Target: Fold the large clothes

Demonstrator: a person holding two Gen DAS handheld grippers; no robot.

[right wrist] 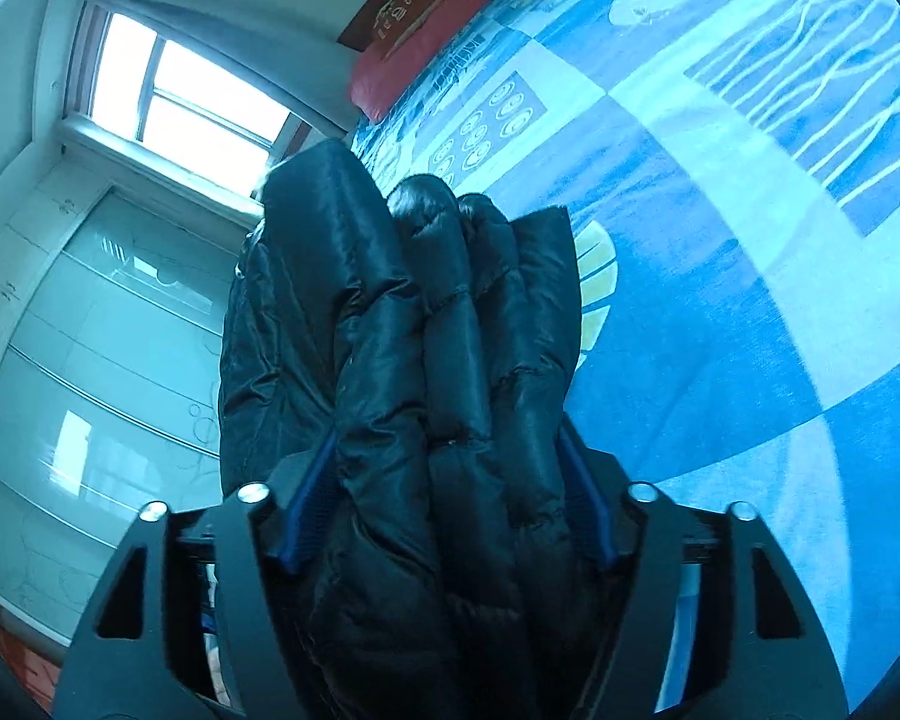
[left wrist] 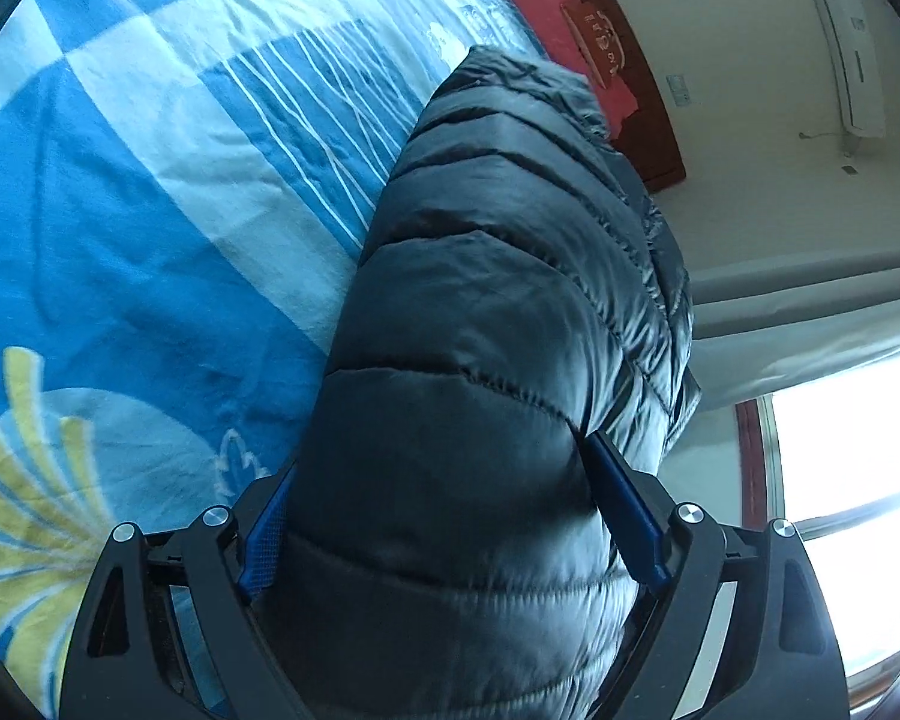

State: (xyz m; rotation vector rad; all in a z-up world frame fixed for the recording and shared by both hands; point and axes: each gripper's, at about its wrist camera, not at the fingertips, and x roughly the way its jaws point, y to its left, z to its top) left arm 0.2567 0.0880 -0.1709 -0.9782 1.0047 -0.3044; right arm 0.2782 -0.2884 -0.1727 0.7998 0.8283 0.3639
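Jacket (left wrist: 480, 360) over blue bedspread (left wrist: 150, 210) (window (right wrist: 180, 96) behind).

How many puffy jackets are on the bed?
1 that I can see. The dark puffy jacket lies bunched on the blue patterned bed cover, its folds between the blue pads of both grippers. Another garment could be hidden under it.
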